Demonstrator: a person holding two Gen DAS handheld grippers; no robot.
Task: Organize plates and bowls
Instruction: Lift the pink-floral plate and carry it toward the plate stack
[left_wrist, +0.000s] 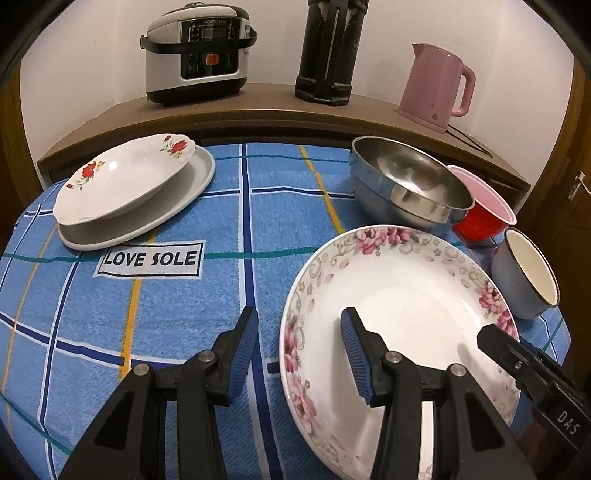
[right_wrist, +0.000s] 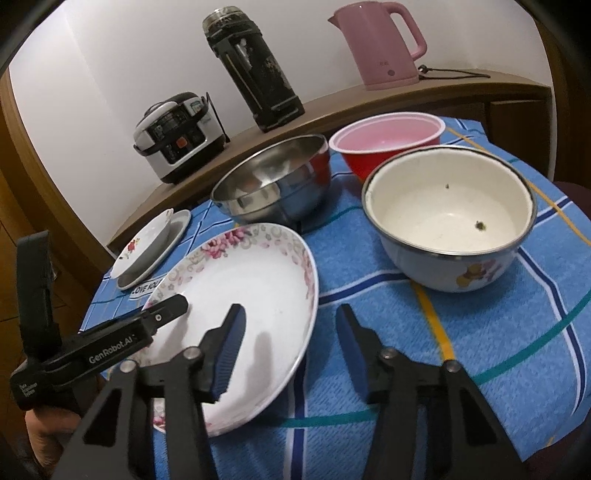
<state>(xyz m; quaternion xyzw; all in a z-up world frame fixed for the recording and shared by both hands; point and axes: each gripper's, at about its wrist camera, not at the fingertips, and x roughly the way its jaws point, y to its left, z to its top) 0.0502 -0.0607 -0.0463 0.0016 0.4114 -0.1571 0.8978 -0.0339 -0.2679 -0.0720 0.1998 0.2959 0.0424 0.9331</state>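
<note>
Plates stand stacked at the far left of the bench (left_wrist: 258, 192): a red-flowered plate (left_wrist: 122, 181) tilted on a grey oval plate (left_wrist: 177, 206). Nearer, the left gripper (left_wrist: 299, 354) has its fingers spread across the left rim of the pink-flowered plate (left_wrist: 406, 291), not pressing. The right gripper (right_wrist: 290, 350) straddles that plate's right rim, fingers apart too. Behind stand a steel bowl (left_wrist: 406, 184), a red bowl (left_wrist: 484, 214) and a blue enamel bowl (right_wrist: 450, 221).

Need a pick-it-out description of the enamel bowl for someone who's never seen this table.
On the blue checked tablecloth, look right of the big pink-flowered plate, in front of the red bowl. The enamel bowl is cream inside, pale blue outside, dark-rimmed, with a cartoon print; the steel bowl is bare metal.
</note>
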